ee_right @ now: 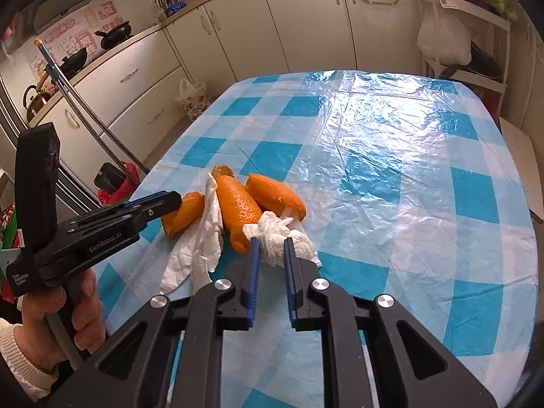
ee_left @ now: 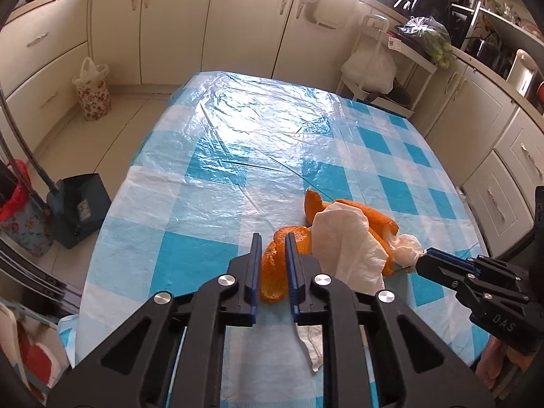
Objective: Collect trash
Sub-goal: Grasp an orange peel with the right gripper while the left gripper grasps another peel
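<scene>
L gripper [ee_left: 273,238]: your left hand [ee_right: 61,309] has it clamped on a piece of orange peel [ee_left: 275,265]; pads press both sides, jaws narrow. No earlier pic, so only the grip as it stands.
R gripper [ee_right: 272,243]: pinched on the crumpled tissue [ee_right: 282,234], jaws narrow, wad bulges out between & past the tips.
Sleeve: cream knit cuff [ee_right: 20,353] at your L wrist, bottom left of R cam.
Flat tissue [ee_left: 346,248]: 2nd sheet, spread, draped over the peels, lies between the 2 grippers; 1 corner trails toward you under L gripper.
Other peels [ee_right: 238,207]: 2 big curls just past the tissues, touching each other & the flat tissue; a small darker bit behind them.
Trash spot: all of it in 1 heap, near edge of the table [ee_left: 190,210], closer to its R side in L cam.
Tablecloth: blue/white check w/ clear plastic film over it, wrinkled, glare at far half.
Floor, L of table: dark dustpan [ee_left: 81,207] w/ long handle, red bag beside it.
Further: floral bin [ee_left: 93,95] w/ white liner by the cabinets [ee_left: 244,23].
Far R: white rack [ee_left: 380,64] w/ white bag hanging, bag of greens on top.
</scene>
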Demonstrator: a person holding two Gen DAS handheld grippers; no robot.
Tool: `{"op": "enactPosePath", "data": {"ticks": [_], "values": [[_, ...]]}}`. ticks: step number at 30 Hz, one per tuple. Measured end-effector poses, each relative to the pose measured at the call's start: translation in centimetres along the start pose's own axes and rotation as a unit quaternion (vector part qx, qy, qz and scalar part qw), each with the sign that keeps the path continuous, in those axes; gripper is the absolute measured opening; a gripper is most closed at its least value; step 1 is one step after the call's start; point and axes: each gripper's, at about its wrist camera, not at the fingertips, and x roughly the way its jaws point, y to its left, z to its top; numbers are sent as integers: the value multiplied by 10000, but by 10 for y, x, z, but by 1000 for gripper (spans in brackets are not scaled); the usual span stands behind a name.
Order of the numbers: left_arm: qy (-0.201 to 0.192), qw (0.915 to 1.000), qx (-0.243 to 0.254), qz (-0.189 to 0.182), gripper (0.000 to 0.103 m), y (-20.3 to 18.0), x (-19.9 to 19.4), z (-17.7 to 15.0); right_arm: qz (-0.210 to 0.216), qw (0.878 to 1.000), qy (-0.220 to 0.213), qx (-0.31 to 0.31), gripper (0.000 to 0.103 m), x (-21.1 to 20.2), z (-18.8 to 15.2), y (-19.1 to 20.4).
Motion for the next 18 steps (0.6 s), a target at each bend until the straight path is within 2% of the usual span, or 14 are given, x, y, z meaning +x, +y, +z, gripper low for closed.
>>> {"op": "enactPosePath", "data": {"ticks": [7,8,9,10,11,14,16,18], "values": [[49,10000,-55,51,10,17,-8,-13,-136,9999,18,86,15,-3,-3,-8],[50,9999,-49,79,17,18,-8,-14,-157,9998,43,112,15,-3,-4,-9],[41,9999,-56,89,31,18,-8,-13,-170,9997,61,139,21,-2,-5,-10],[-10,9999,-61,143,39,17,-8,-12,-177,9997,61,163,34,-1,-6,-10],[-74,9998,-48,186,50,15,-9,-10,-180,9997,19,173,39,-2,-6,-10],[-133,9998,96,145,56,6,-7,-5,-146,9998,-43,85,45,-2,-4,-6],[-38,9994,287,185,59,-4,1,-2,-144,9999,-46,57,50,1,-3,-4],[125,9988,415,244,59,-10,13,-3,-141,9999,-62,73,50,3,-2,-3]]}}
